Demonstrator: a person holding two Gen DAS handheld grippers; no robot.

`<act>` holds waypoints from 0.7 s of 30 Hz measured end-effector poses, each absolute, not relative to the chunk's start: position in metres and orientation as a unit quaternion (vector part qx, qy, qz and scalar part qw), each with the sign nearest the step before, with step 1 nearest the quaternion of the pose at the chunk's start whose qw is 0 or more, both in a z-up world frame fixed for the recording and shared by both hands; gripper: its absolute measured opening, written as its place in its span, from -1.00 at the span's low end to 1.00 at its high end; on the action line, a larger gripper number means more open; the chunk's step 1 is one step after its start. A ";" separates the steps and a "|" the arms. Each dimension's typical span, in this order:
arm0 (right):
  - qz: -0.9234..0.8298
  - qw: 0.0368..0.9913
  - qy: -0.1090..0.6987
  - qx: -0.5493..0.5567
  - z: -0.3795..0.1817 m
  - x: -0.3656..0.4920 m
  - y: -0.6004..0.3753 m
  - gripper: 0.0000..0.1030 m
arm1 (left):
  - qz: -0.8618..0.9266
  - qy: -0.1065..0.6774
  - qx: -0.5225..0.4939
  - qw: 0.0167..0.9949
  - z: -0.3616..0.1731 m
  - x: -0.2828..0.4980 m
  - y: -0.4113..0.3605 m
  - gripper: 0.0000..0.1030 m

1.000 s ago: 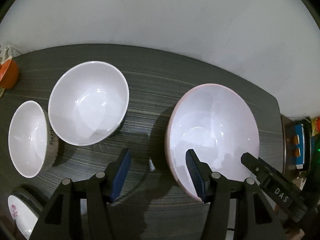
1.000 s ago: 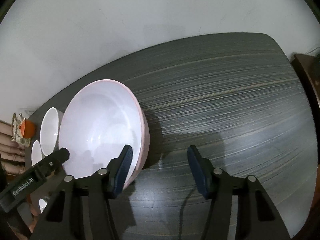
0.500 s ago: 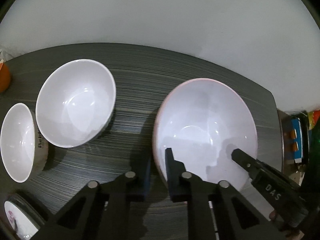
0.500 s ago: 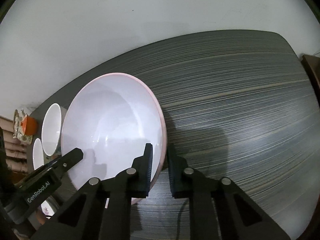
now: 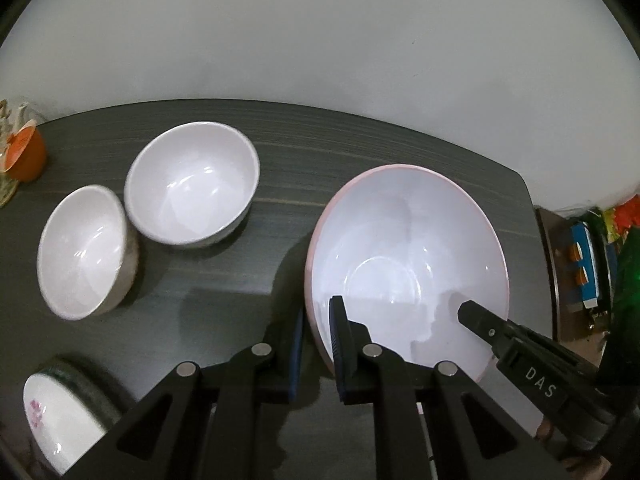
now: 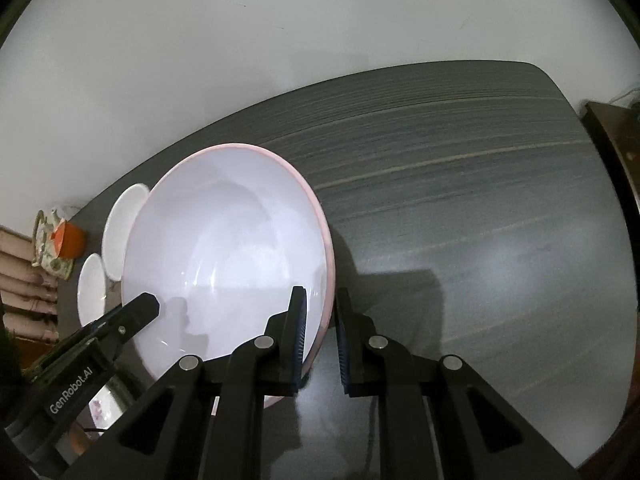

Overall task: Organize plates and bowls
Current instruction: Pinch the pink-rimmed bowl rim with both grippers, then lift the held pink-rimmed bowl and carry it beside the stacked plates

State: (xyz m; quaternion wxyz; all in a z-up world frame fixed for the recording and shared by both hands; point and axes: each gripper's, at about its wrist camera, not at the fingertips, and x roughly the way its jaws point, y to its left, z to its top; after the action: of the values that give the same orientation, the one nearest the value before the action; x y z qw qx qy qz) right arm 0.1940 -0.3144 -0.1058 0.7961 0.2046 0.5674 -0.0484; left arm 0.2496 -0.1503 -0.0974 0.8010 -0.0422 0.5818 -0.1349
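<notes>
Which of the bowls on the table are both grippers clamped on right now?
The large pink-rimmed bowl. The left gripper pinches its left rim, the right gripper its right rim. The two smaller white bowls sit untouched to the left.

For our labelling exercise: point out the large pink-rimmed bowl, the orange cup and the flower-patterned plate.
Large pink-rimmed white bowl (image 5: 404, 248): left wrist view, inner wall.
Small orange cup (image 5: 28, 156): left wrist view, side.
White flower-patterned plate (image 5: 52, 420): left wrist view, face.

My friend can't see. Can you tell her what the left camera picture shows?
The left tool is shut on the near rim of a big pink-edged bowl, and the right tool pokes in from the other side. Two smaller white bowls sit to the left on the dark table.
</notes>
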 end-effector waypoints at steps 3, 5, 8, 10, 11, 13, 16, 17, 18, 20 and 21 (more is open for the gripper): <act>-0.042 0.799 0.565 0.204 -0.094 0.177 -0.304 -0.73 | -0.137 0.577 -0.036 0.805 -0.085 0.228 -0.145 -0.75; -0.038 0.801 0.564 0.199 -0.088 0.168 -0.297 -0.73 | -0.139 0.572 -0.031 0.808 -0.074 0.212 -0.130 -0.75; -0.030 0.803 0.560 0.201 -0.083 0.150 -0.281 -0.72 | -0.143 0.567 -0.040 0.810 -0.062 0.196 -0.110 -0.75; -0.025 0.805 0.557 0.203 -0.079 0.137 -0.273 -0.72 | -0.144 0.569 -0.042 0.809 -0.055 0.191 -0.101 -0.75; -0.023 0.805 0.558 0.202 -0.078 0.135 -0.264 -0.72 | -0.142 0.570 -0.041 0.808 -0.052 0.183 -0.094 -0.75; -0.017 0.804 0.560 0.200 -0.076 0.125 -0.254 -0.72 | -0.142 0.568 -0.036 0.810 -0.049 0.172 -0.085 -0.76; -0.009 0.803 0.563 0.192 -0.077 0.105 -0.235 -0.71 | -0.137 0.566 -0.033 0.812 -0.046 0.155 -0.071 -0.75; -0.007 0.802 0.565 0.192 -0.077 0.098 -0.235 -0.71 | -0.137 0.567 -0.035 0.812 -0.047 0.149 -0.066 -0.75; -0.005 0.802 0.566 0.190 -0.077 0.092 -0.230 -0.71 | -0.135 0.567 -0.037 0.812 -0.048 0.143 -0.063 -0.75; -0.004 0.802 0.568 0.187 -0.081 0.080 -0.224 -0.70 | -0.132 0.571 -0.041 0.809 -0.054 0.133 -0.055 -0.75; -0.003 0.800 0.569 0.188 -0.083 0.075 -0.220 -0.70 | -0.129 0.574 -0.044 0.807 -0.058 0.127 -0.051 -0.75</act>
State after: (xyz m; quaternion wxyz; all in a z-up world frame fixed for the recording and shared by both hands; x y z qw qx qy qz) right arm 0.0754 -0.2198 -0.0830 0.8004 0.1880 0.5693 -0.0032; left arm 0.1271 -0.0506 -0.0577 0.8072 -0.0444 0.5743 -0.1289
